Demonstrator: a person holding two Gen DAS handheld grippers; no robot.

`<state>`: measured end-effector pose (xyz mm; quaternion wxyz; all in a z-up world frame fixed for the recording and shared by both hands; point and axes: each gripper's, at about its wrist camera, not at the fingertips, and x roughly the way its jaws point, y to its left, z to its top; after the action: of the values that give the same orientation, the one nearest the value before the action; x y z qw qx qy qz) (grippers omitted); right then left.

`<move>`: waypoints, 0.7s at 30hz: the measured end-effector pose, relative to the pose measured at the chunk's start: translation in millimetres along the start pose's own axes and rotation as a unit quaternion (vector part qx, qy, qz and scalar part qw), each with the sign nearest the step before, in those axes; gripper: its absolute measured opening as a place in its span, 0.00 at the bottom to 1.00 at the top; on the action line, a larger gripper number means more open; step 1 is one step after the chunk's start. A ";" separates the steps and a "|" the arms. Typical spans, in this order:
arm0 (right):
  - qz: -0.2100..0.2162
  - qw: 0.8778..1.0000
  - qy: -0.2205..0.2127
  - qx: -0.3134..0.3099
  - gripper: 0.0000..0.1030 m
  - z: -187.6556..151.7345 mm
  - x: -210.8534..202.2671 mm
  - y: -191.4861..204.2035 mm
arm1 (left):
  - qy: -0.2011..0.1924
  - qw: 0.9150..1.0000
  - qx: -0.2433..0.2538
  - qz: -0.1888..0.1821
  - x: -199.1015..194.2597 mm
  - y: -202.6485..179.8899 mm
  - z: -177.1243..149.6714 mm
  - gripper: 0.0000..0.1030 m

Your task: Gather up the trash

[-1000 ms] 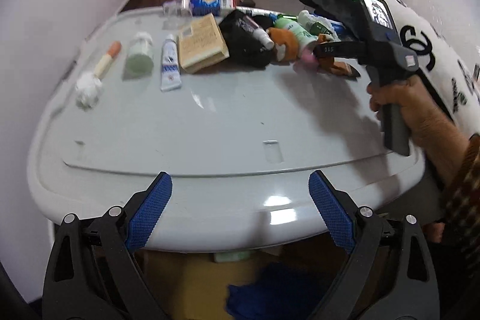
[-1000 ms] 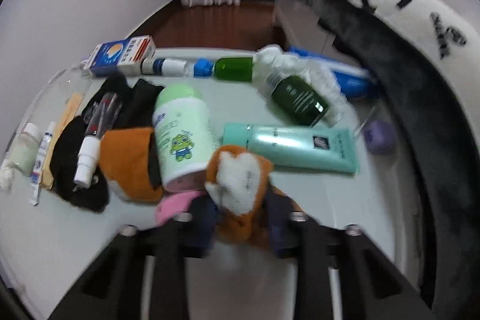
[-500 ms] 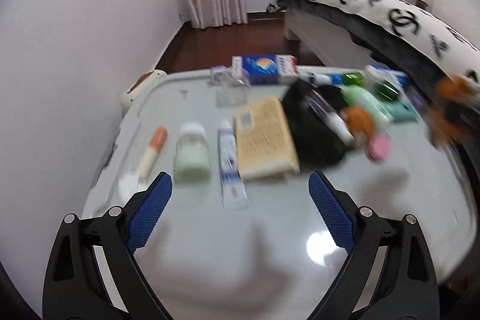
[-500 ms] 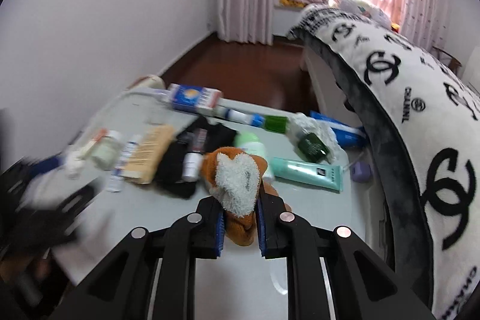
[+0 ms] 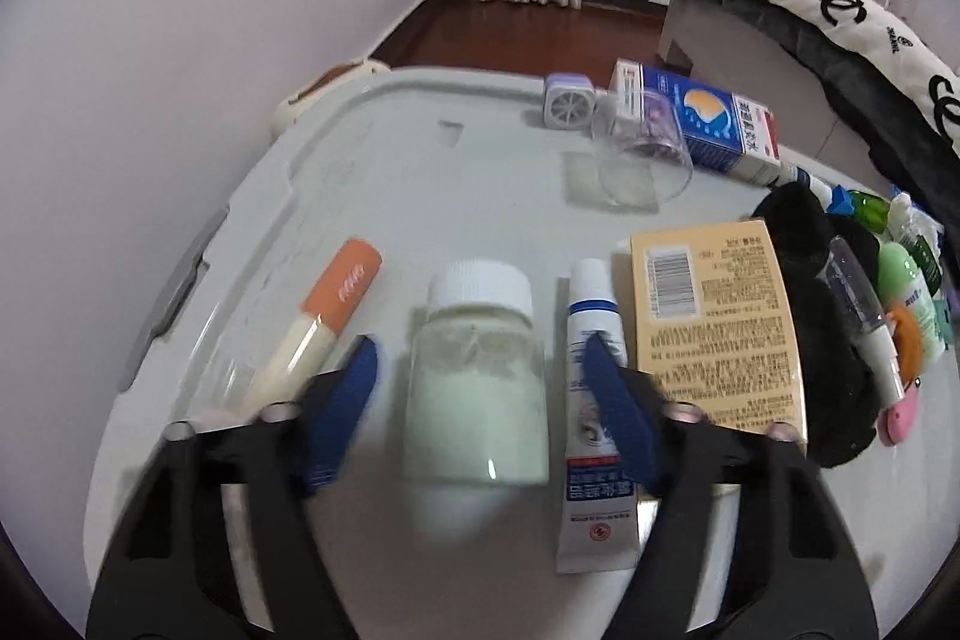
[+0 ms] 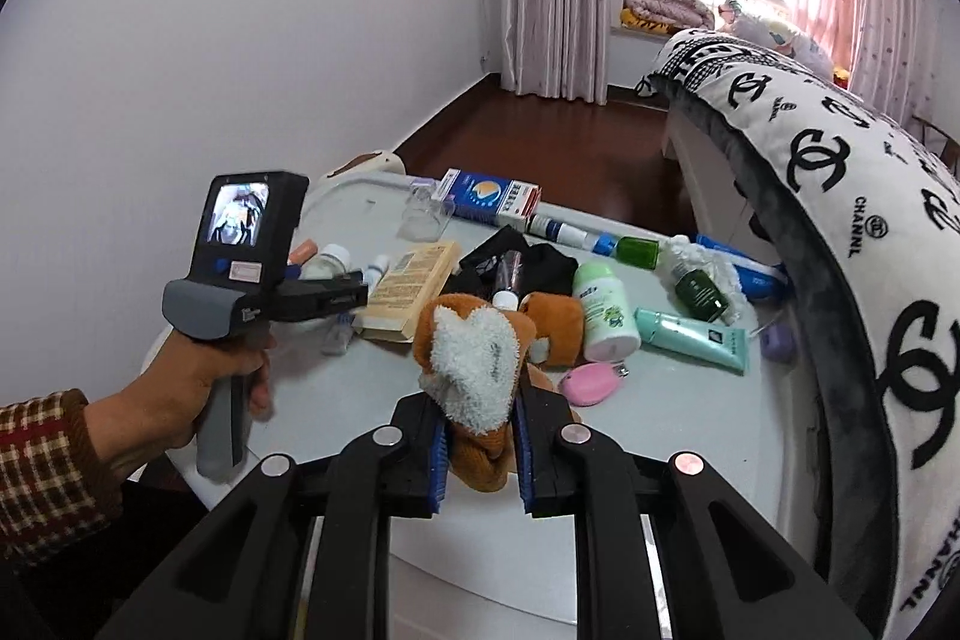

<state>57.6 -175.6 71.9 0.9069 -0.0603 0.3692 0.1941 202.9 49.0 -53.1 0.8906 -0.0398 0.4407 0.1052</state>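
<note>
A white-capped bottle of pale cream (image 5: 477, 400) lies on the grey-white plastic lid (image 5: 390, 172). My left gripper (image 5: 479, 343) straddles it and its jaws are closing. The blue pads (image 5: 354, 394) are blurred and still stand a little off the bottle's sides. In the right wrist view the left gripper (image 6: 351, 292) reaches over that bottle (image 6: 327, 262), held by a person's hand (image 6: 198, 388). My right gripper (image 6: 480, 418) is shut on an orange and white fluffy sock (image 6: 474, 358), held up above the lid's near edge.
Beside the bottle lie an orange-capped tube (image 5: 336, 304), a white-and-blue tube (image 5: 591, 400) and a tan box (image 5: 714, 328). Behind are a clear cup (image 5: 642, 160), a blue carton (image 5: 714, 124) and black cloth (image 5: 822, 340). A bed with a black-and-white blanket (image 6: 840, 220) borders the right.
My left gripper has moved forward and down over the row of items and narrowed its jaws around the bottle. My right gripper has lifted the fluffy sock off the pile and drawn back.
</note>
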 end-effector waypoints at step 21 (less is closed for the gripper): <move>0.054 0.997 0.060 0.019 0.17 -85.8 -26.8 59.7 | 0.033 0.979 0.133 -0.153 -174.9 -13.2 -162.9 0.41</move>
<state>-39.0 -150.7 30.7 0.8722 -0.0346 0.4296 0.2313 -23.7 -17.1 -13.7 0.8782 0.0083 0.4690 -0.0934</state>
